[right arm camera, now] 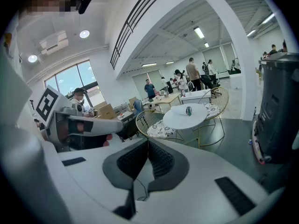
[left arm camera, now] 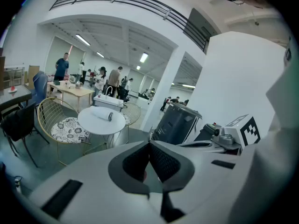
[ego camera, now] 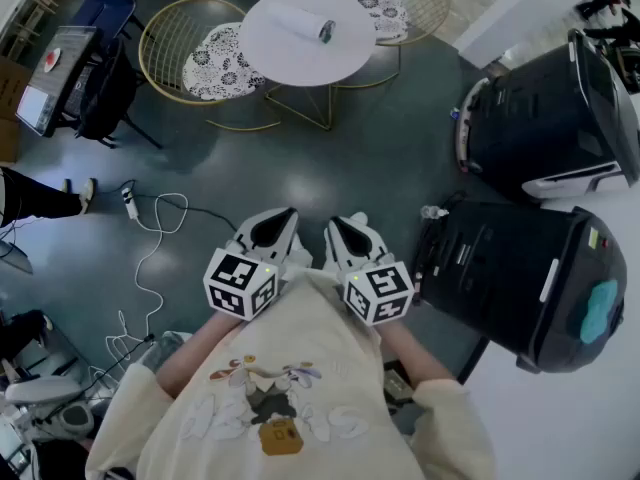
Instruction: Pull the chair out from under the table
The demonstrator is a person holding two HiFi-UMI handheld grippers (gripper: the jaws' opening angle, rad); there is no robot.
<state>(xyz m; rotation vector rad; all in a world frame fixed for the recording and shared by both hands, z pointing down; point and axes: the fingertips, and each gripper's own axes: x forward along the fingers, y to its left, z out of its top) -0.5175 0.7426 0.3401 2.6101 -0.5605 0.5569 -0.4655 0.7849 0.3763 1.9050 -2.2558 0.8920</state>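
Observation:
A round white table stands at the far side of the dark floor, with a rolled white item lying on it. A gold wire chair with a patterned cushion sits at its left, partly under the top; a second wire chair sits at its right. Both grippers hang close to my chest, well short of the table. My left gripper and my right gripper are shut with nothing between the jaws. The left gripper view shows the table and chair; the right gripper view shows the table and chair.
Two large black machines stand at the right. A white cable trails over the floor at the left. A black chair and desk stand at the far left. Several people stand in the background.

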